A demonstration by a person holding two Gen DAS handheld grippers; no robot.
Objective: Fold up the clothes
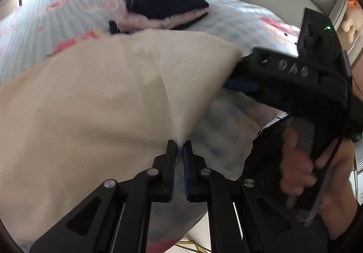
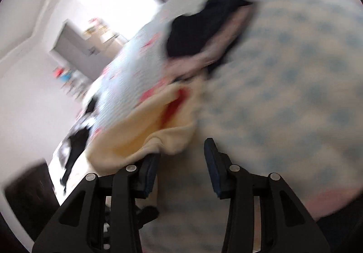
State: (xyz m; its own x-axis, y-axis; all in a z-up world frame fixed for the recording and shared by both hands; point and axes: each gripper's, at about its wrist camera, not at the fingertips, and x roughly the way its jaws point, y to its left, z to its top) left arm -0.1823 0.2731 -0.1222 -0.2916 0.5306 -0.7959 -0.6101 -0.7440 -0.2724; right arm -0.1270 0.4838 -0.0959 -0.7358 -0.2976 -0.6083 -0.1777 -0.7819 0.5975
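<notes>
While our left gripper (image 1: 180, 147) is pinching the cream cotton garment (image 1: 90, 98) over the blue-checked bed (image 1: 238, 24), our right gripper (image 2: 181, 160) is standing open beside it.

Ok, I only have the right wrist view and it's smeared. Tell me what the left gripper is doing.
Observer: The left gripper is shut on an edge of the cream garment.
Operator: Tell me where my right gripper sits on that garment.
Observer: The left wrist view shows the right gripper with its fingertips at the garment's far corner.
Operator: Check the handle.
Observer: A hand is wrapped around the right gripper's handle, below the garment's corner.
</notes>
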